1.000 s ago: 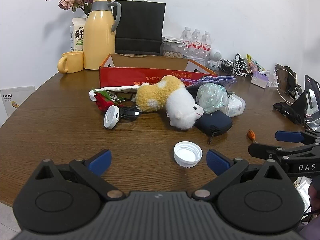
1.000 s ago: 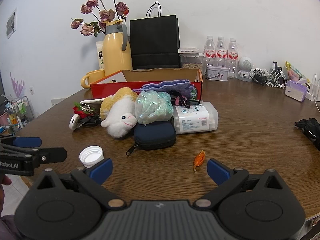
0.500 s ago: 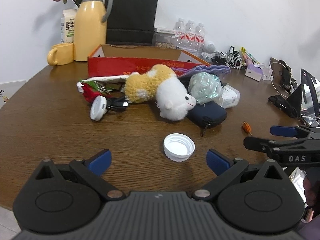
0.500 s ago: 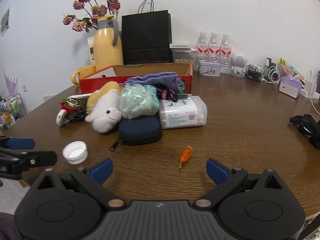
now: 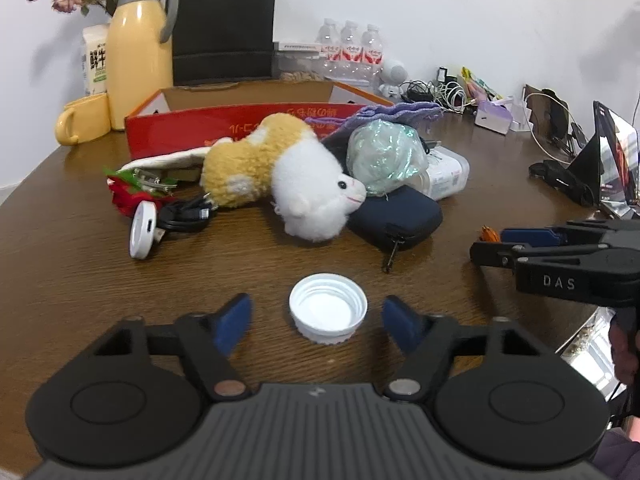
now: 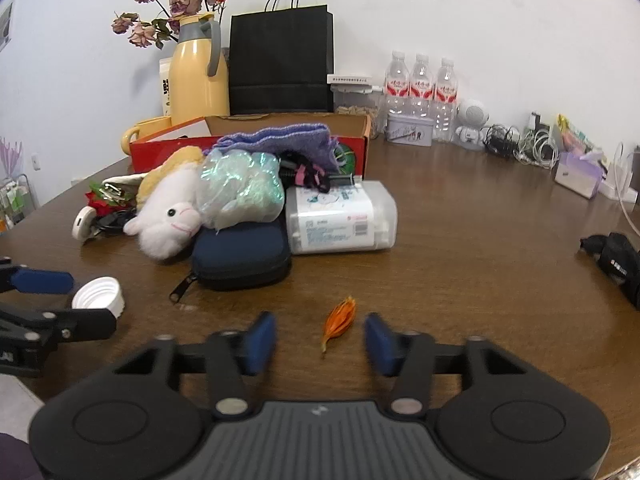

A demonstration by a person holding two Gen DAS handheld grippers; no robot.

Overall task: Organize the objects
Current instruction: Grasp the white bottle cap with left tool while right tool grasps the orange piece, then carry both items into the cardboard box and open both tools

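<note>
A white bottle cap (image 5: 328, 308) lies open side up on the brown table, between the fingers of my open left gripper (image 5: 318, 322), not touching them. It also shows in the right wrist view (image 6: 98, 294). A small orange petal-like scrap (image 6: 339, 318) lies between the fingers of my open right gripper (image 6: 320, 338), apart from both. Behind lie a plush sheep (image 5: 288, 176), a navy zip pouch (image 6: 240, 256), a shiny green bag (image 6: 240, 188), a tissue pack (image 6: 340, 218) and a red cardboard box (image 5: 224, 120).
A white round charger with black cable (image 5: 144, 230) and red clips (image 5: 124, 196) lie left of the plush. A yellow jug (image 5: 138, 44), mug (image 5: 82, 124), black bag (image 6: 282, 60) and water bottles (image 6: 420, 88) stand at the back. Cables and a laptop (image 5: 616, 160) are at right.
Both grippers have moved forward and their fingers have narrowed. The cap now sits between the left fingers and the orange scrap between the right fingers.
</note>
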